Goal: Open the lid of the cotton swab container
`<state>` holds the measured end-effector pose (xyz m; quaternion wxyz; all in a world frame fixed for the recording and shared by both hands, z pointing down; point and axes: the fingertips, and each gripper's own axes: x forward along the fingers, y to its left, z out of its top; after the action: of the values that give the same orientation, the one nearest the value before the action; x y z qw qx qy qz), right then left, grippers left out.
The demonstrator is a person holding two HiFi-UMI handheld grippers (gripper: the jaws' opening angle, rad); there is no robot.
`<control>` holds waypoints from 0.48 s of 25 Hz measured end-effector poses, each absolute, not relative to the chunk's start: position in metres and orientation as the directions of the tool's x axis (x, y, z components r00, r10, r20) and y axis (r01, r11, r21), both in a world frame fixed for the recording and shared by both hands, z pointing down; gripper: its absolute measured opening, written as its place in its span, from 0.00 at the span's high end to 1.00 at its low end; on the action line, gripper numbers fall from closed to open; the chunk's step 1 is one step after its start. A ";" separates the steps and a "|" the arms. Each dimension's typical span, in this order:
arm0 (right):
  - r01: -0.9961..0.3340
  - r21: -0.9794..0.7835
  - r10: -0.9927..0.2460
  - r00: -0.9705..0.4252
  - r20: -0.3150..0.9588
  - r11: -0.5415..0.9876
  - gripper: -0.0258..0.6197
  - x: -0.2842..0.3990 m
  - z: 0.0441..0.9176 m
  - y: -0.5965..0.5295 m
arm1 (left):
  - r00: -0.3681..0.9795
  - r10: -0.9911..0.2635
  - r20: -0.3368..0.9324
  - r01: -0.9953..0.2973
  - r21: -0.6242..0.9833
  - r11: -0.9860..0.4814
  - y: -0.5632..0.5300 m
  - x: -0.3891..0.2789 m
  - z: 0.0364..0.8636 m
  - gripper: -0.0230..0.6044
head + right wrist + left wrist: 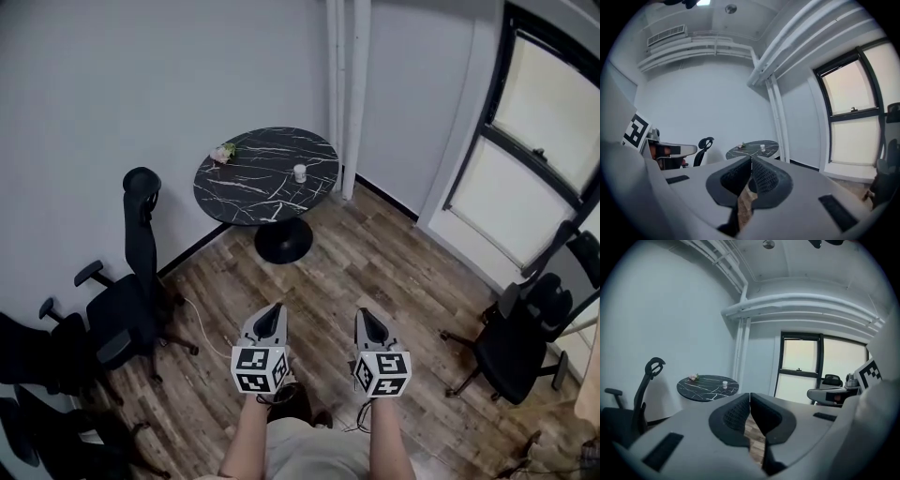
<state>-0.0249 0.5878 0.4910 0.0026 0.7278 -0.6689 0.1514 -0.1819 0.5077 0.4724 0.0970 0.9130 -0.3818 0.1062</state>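
Observation:
A small white cotton swab container (299,172) stands upright on a round black marble table (253,192) across the room. It shows tiny in the left gripper view (724,384) and in the right gripper view (762,147). My left gripper (272,313) and right gripper (364,317) are held side by side over the wooden floor, well short of the table. Both are shut with nothing between the jaws, as the left gripper (749,395) and the right gripper (751,159) each show in their own views.
A small pink flower bunch (223,152) lies at the table's far left rim. Black office chairs stand at the left (131,291) and at the right (525,337). White pipes (347,94) run up the wall behind the table. A window (539,141) is at the right.

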 end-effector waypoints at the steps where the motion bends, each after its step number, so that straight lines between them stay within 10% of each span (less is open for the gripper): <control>1: -0.974 -0.199 -0.972 0.065 0.225 -0.111 0.91 -0.023 0.492 0.582 | 0.682 -0.680 0.270 -0.722 0.094 -0.686 0.501 -0.184 0.473 0.93; 12: -0.968 -0.174 -0.953 0.127 0.275 -0.179 0.91 0.019 0.496 0.485 | 0.700 -0.671 0.244 -0.708 0.119 -0.696 0.385 -0.142 0.463 0.93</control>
<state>0.0189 0.4854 0.4955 0.0233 0.7503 -0.6402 0.1633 -0.1425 0.3855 0.4635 0.1024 0.9164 -0.3761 0.0911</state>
